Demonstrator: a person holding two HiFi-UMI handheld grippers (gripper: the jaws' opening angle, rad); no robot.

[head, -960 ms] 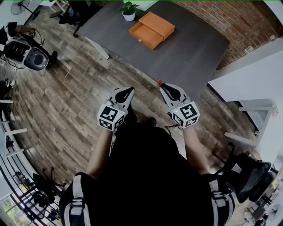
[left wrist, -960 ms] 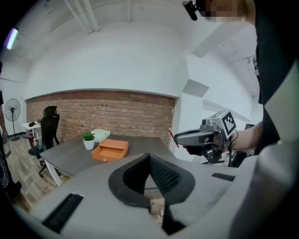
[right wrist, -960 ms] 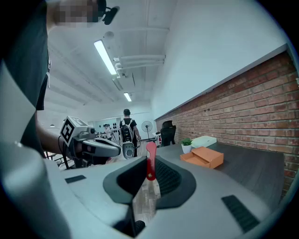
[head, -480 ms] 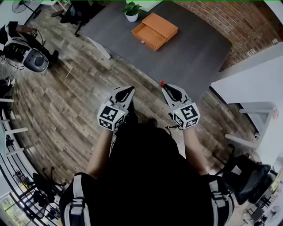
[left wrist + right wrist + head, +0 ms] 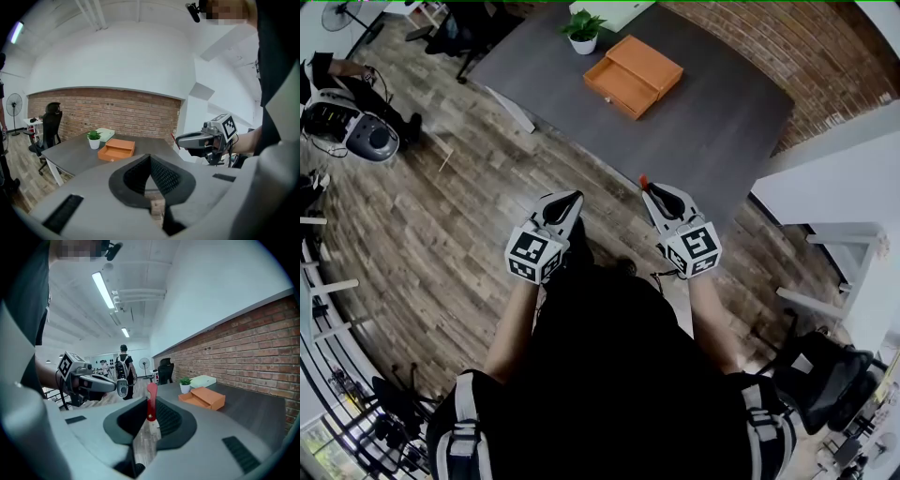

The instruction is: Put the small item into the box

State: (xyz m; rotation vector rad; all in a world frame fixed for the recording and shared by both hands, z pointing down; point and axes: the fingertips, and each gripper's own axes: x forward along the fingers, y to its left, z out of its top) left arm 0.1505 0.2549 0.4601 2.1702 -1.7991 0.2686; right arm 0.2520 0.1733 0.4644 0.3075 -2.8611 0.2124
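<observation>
The orange box (image 5: 633,75) lies on the grey table (image 5: 712,122) with its drawer pulled open; it also shows in the left gripper view (image 5: 116,149) and the right gripper view (image 5: 204,397). My right gripper (image 5: 647,187) is shut on a small red item (image 5: 642,178), which stands upright between the pads (image 5: 151,401). It hovers above the floor by the table's near corner, well short of the box. My left gripper (image 5: 575,198) is held beside it at the same height, shut with nothing in it (image 5: 150,157).
A potted plant (image 5: 583,29) and a pale green flat object (image 5: 105,134) sit behind the box. A brick wall (image 5: 769,37) runs past the table, and a white counter (image 5: 834,159) stands at the right. Office chair (image 5: 49,126), fan and a distant person (image 5: 123,365) stand on the wood floor.
The table and box have slid slightly rightward and lower in the head view. Both grippers keep their pose and grip.
</observation>
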